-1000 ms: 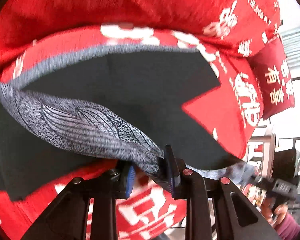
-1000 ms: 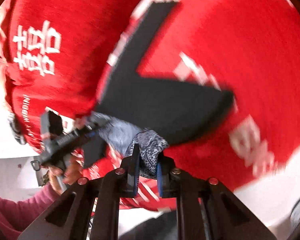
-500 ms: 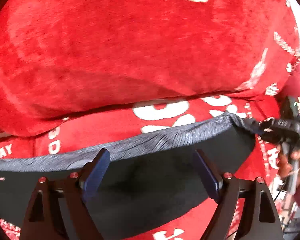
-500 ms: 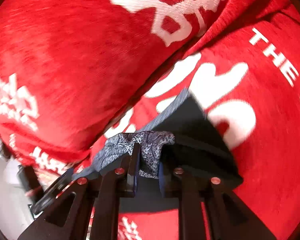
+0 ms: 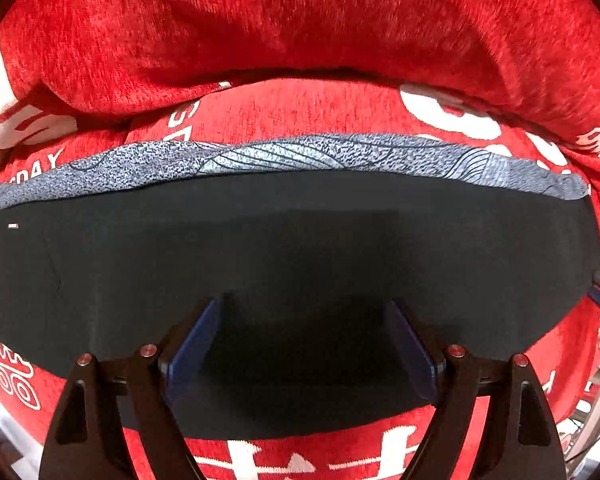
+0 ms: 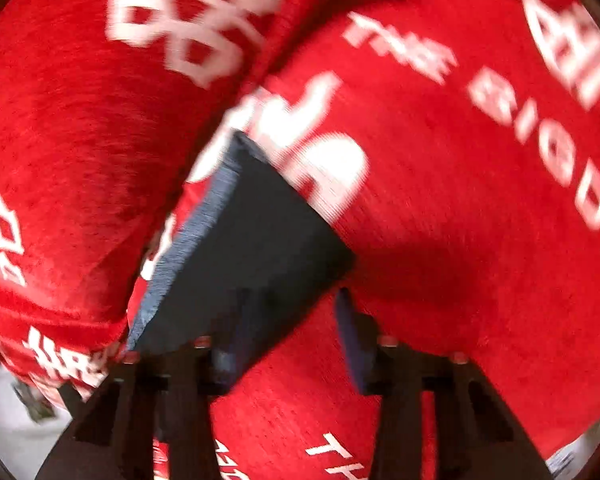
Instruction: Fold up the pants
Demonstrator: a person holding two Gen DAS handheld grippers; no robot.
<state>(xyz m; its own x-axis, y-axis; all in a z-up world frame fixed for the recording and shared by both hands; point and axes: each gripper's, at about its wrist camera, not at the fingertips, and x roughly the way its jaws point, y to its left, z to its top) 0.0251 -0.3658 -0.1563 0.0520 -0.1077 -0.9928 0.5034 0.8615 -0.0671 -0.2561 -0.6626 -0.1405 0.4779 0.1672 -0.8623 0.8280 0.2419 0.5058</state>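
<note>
While the left gripper [image 5: 302, 308] hangs over the pants [image 5: 300, 240] with its fingers wide apart and nothing between the pads, which way does the cloth run from it? (first speaker)

Crosswise. The pants lie flat on the red cover [image 5: 300, 108] as a broad black band, long axis left to right, and the grey patterned waistband [image 5: 300, 156] runs along the far edge. The left gripper sits over the near half, about midway along. (second speaker)

And the right gripper [image 6: 292, 296]? (first speaker)

It is at the right-hand end, though that view is blurred. Its jaws are apart and closing. A black corner of the pants [image 6: 252, 240] reaches into the mouth beside the left finger, but the pads do not press on it, and the rest of the gap shows red cover. (second speaker)

So which hand is nearer to what the next fold needs? (first speaker)

My guess is an end-over-end fold along the long axis. The right hand is already at an end. The left is over the middle and would have to travel left to reach the other end, or stay put to pin the crease line. (second speaker)

Any risk? (first speaker)

A pinch that takes only the tip of that corner could slip. (second speaker)
</note>
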